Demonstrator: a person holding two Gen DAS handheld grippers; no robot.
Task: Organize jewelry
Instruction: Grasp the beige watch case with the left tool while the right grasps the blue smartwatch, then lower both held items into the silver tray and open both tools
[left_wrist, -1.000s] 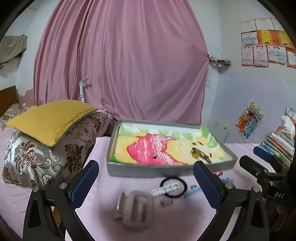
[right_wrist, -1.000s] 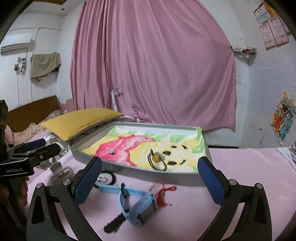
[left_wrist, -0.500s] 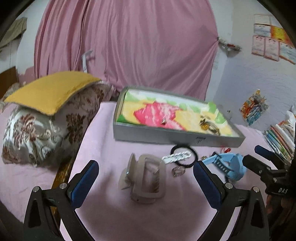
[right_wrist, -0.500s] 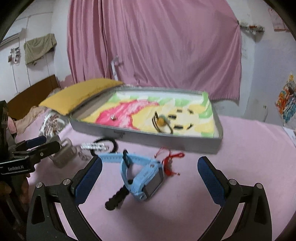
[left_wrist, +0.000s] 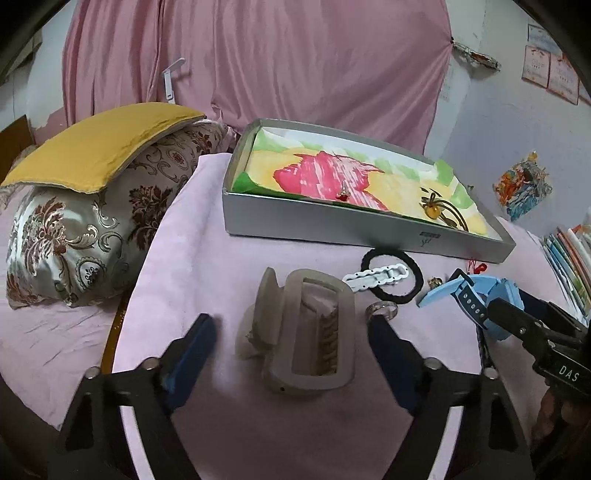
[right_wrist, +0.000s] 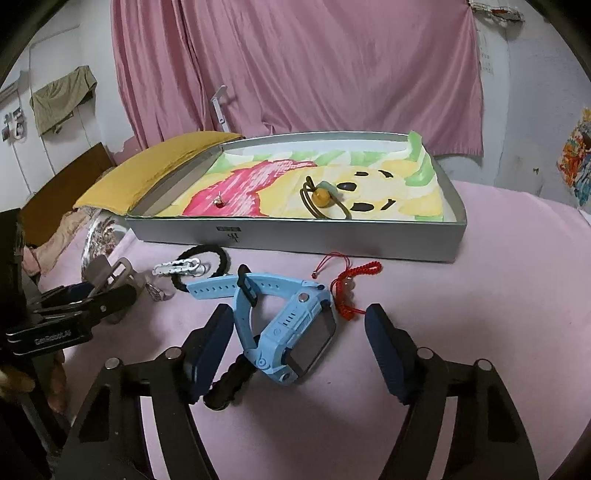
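Right now each gripper straddles its own target on the pink cloth, and neither has closed. Seen from the left wrist, the left gripper (left_wrist: 291, 339) has its jaws spread wide with the grey hair claw (left_wrist: 304, 334) lying between the blue pads, touching neither; the claw's long axis runs away from the tool toward the tray (left_wrist: 332, 221), so the pads sit on its long sides and a squeeze would likely bite across its narrow width. From the right wrist, the right gripper (right_wrist: 299, 332) is likewise spread, with the blue watch (right_wrist: 291, 325) between its fingers; the watch face lies nearest the tool, tilted up toward the camera's right, while the strap runs off to the left and away toward the black hair tie (right_wrist: 201, 264) and white clip (right_wrist: 177, 266). The left finger sits close against the strap loop; the right one stands clear of the case. A red cord (right_wrist: 347, 286) lies just beyond the watch, near the tray's front wall. Inside the tray rest an amber-bead piece (right_wrist: 321, 197) and a small red earring (right_wrist: 219, 201).
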